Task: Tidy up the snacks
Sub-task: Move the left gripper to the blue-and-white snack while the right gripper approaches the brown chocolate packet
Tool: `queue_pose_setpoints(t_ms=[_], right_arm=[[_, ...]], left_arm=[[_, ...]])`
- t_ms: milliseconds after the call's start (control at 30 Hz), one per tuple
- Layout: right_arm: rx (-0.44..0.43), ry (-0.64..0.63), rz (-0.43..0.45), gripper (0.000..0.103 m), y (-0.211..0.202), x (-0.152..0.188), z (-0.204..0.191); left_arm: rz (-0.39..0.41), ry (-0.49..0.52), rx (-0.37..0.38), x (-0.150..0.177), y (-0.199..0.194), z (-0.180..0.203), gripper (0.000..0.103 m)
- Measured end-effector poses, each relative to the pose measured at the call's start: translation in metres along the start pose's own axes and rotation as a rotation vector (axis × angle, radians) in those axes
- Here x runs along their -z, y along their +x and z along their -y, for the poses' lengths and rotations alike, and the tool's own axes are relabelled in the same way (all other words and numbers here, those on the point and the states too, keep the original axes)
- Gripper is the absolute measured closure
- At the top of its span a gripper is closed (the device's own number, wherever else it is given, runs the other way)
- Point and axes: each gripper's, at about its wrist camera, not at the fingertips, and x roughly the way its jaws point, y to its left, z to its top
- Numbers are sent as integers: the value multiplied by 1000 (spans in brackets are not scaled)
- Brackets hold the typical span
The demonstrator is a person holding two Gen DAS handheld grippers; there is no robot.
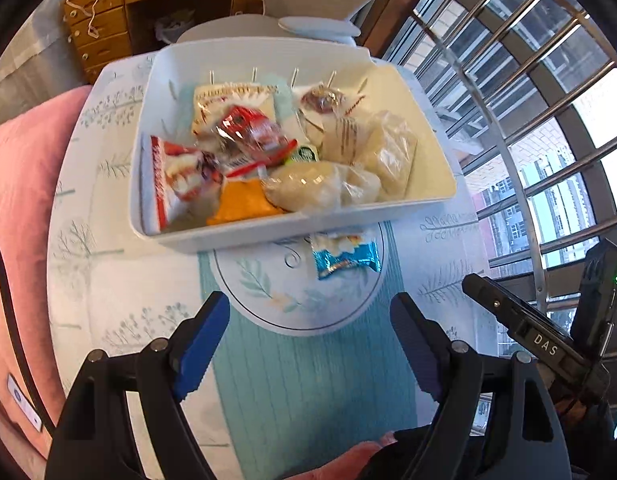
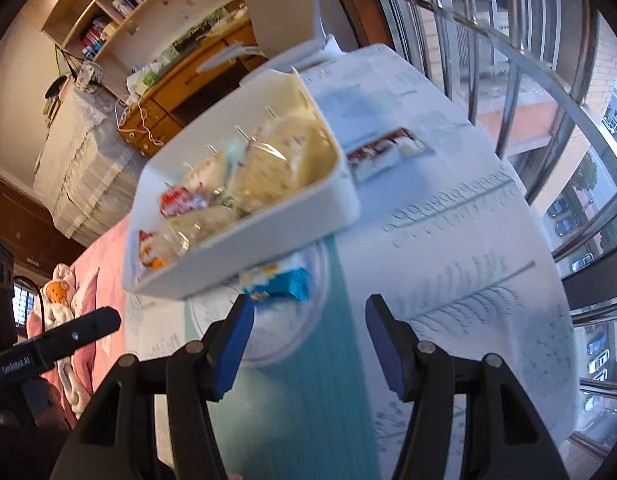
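A white bin (image 1: 268,234) on the round table holds several snacks: a red-and-white packet (image 1: 168,184), an orange packet (image 1: 244,200) and clear-wrapped pale buns (image 1: 308,188). A blue snack packet (image 1: 344,258) lies on the cloth just in front of the bin. My left gripper (image 1: 314,320) hovers open over the cloth short of that packet, with nothing between its fingers. In the right wrist view the blue packet (image 2: 284,282) lies just past my left fingertip. My right gripper (image 2: 308,320) is open and holds nothing. A red-and-white packet (image 2: 384,152) lies on the table beyond the bin (image 2: 228,264).
The patterned tablecloth (image 1: 108,280) ends at a round edge, with pink bedding (image 1: 20,200) to the left. Window bars (image 1: 528,80) run along the right. A white lamp base (image 1: 318,26) stands behind the bin. The other gripper's body (image 1: 528,328) reaches in at the right.
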Motion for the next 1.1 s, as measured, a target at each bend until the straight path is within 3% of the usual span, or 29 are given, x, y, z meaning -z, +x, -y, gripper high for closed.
queue_pose_setpoints(t_ms=[400, 767, 1100], right_arm=[[52, -115, -35, 45, -6, -31, 46], [150, -422, 49, 45, -2, -73, 52], [188, -688, 137, 42, 30, -91, 40]], left_arm=[[-6, -110, -45, 7, 24, 40, 17], [10, -186, -101, 6, 61, 62, 17], [3, -244, -163, 3, 103, 64, 17]])
